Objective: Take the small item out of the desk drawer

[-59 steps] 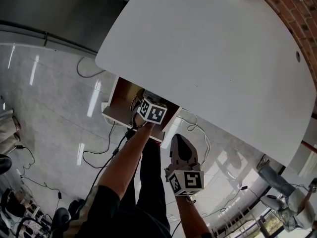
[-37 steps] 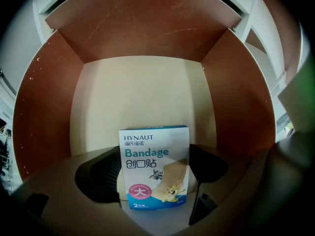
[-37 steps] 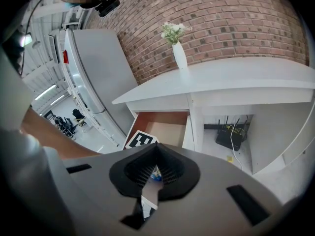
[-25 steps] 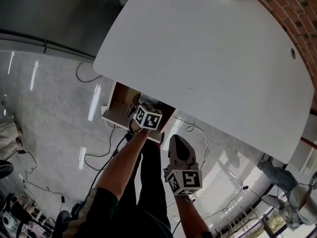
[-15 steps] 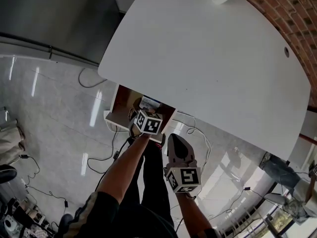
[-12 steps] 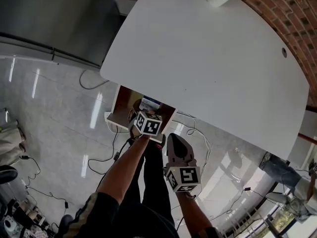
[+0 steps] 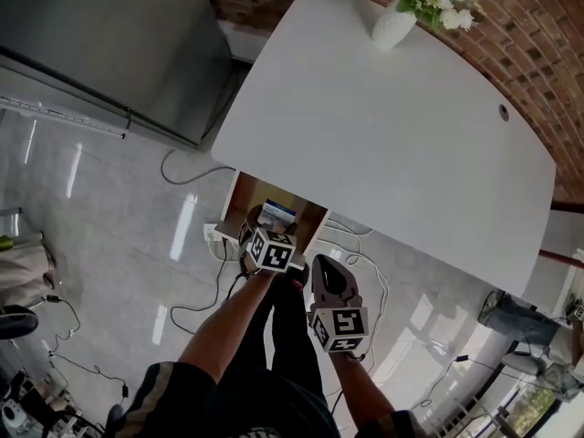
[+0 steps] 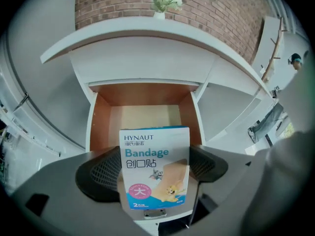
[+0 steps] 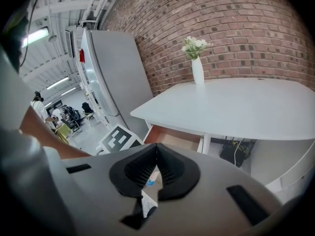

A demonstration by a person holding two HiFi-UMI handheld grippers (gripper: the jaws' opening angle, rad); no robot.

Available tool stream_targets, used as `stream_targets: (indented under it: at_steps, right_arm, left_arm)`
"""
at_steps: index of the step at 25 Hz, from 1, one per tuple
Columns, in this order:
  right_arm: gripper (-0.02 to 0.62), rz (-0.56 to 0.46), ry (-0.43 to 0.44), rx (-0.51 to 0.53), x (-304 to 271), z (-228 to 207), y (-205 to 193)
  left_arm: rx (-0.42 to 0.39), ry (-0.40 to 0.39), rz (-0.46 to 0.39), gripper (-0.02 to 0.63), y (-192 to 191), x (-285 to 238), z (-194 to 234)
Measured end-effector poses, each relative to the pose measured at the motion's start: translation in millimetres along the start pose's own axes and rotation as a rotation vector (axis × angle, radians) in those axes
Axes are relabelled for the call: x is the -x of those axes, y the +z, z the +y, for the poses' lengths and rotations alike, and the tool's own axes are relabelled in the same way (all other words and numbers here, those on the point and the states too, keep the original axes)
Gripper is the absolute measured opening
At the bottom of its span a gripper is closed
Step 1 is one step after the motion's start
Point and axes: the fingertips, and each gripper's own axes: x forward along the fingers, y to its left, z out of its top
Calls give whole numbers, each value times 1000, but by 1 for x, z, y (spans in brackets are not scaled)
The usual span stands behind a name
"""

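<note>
While hovering before the open drawer (image 8: 142,117), left tongs (image 8: 155,167) clamp the bandage box (image 8: 154,181) | right tongs (image 9: 156,154) pressed together, empty.

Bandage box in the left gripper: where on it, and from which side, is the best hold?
Probably by its lower half, across the two narrow side edges, coming in from the open front of the drawer. The bandage box is flat and stands upright with its printed face toward the left gripper. That lets the fingers close on its sides, as they do here.
</note>
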Motion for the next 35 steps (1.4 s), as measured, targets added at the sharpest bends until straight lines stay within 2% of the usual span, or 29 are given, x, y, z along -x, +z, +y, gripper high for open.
stream_targets:
  at_steps: [10,20,30,35]
  right_arm:
    - [25,-9,28,49,18,21,22]
    - [25,-12,51,46,48,37,42]
    - [25,-76,84,138,54,56,98]
    - [25,-101,73,161,59,59,122]
  left_arm:
    - [-72,-9,-39,443,11,71,1]
    - [-13,1,-106,443,26,148,13]
    - [-39,9,-245,443,76,222,15]
    - [-43,28,-315,443,105,249,22]
